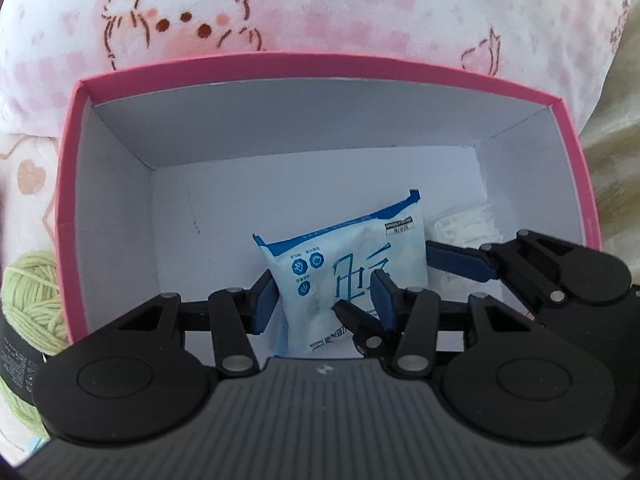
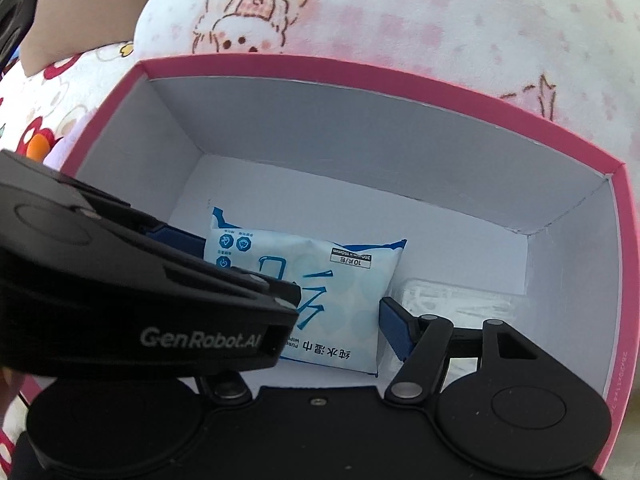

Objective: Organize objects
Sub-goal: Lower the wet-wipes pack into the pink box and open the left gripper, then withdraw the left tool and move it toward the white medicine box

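A white and blue wet wipe pack (image 1: 348, 268) (image 2: 332, 280) lies tilted on the floor of a pink box (image 1: 320, 60) (image 2: 360, 74) with white inner walls. My left gripper (image 1: 324, 298) reaches down into the box. Its blue pads (image 1: 262, 306) sit against the pack's near end, shut on it. My right gripper (image 2: 316, 312) comes in from the right. One of its fingers (image 2: 394, 328) lies against the pack's right edge. The other finger is hidden under the left gripper in the right wrist view. In the left wrist view the right gripper's fingers stand on either side of the pack.
A clear plastic case (image 2: 460, 300) (image 1: 468, 220) lies in the box's right corner beside the pack. A ball of green yarn (image 1: 32, 292) sits outside the box's left wall. The box rests on a pink cartoon blanket (image 1: 360, 8). The box's far and left floor is bare.
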A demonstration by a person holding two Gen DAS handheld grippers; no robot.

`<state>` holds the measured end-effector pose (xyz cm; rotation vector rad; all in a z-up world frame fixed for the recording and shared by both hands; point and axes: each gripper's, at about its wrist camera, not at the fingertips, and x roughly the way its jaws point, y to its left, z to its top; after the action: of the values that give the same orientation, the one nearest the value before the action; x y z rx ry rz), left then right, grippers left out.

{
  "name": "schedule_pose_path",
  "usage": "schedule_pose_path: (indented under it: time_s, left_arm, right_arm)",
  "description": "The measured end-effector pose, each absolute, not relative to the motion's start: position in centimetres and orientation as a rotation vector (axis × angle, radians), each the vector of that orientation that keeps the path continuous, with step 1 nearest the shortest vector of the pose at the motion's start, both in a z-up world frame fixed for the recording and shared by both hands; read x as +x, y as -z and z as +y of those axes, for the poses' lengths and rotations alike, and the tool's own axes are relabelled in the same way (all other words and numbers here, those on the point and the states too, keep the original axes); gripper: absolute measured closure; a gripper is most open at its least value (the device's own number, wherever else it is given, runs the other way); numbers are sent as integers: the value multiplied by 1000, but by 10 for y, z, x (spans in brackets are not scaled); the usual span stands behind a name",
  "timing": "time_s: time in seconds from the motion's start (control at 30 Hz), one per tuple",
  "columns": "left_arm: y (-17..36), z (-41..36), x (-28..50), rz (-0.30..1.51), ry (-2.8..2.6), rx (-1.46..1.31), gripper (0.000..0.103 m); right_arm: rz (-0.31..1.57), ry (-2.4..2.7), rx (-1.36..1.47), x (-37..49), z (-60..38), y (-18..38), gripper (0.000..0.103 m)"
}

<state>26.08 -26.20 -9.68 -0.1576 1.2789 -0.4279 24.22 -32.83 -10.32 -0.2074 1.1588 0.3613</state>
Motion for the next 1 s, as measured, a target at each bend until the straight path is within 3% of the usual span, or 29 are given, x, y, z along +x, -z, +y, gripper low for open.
schedule_pose_path:
  time_s: [0.2,0.73,1.0]
  left_arm:
    - [72,-253,253,1220,445,-79,41]
    - [-12,-217,188,1069,592,-25,34]
    - [-26,-199,167,1036,564,-39,33]
  right_arm:
    - [1089,-451,-229,219,-327,77,34]
    - [929,-454,-144,148,-329,-1,33]
    - [928,-469,-169,118,-315,-19,33]
